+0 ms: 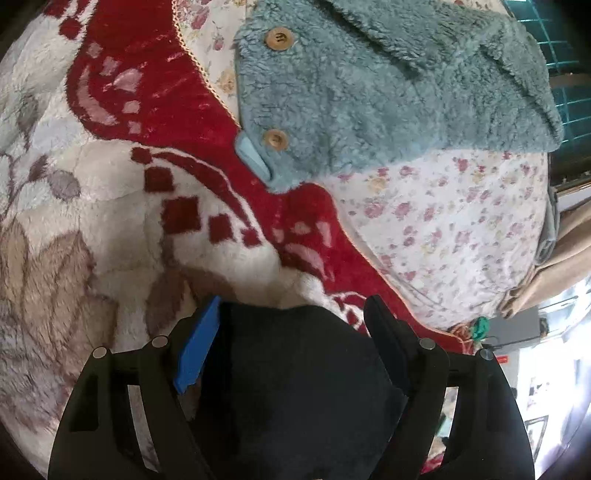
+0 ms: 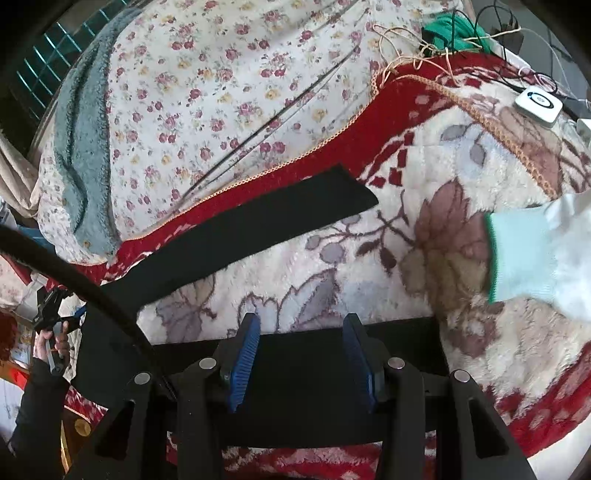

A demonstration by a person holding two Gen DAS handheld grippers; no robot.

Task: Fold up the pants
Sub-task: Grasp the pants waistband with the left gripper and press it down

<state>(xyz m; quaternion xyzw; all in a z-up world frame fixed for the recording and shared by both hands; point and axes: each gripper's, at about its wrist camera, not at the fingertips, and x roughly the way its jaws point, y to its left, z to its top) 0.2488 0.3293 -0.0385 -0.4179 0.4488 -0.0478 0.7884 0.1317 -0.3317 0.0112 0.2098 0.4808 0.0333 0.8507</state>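
Note:
The black pants (image 2: 295, 210) lie on a red and cream plush blanket (image 2: 369, 266). One leg stretches up and to the right; another black band (image 2: 299, 373) runs crosswise under my right gripper (image 2: 301, 363). That gripper's blue pads (image 2: 243, 363) stand apart above the flat cloth, open and pinching nothing. In the left wrist view a rounded part of the pants (image 1: 295, 387) sits between the fingers of my left gripper (image 1: 291, 343), whose jaws are wide open and off the fabric. The right wrist view also shows the left gripper (image 2: 55, 314) in a hand at the far left.
A teal fleece jacket (image 1: 369, 92) with wooden buttons lies on the floral sheet (image 1: 443, 221) beyond the blanket. A white glove with a green cuff (image 2: 535, 251) is at the right edge. A white device (image 2: 539, 105), cords and green yarn (image 2: 454, 33) sit further back. A black cable (image 2: 74, 273) arcs across the left.

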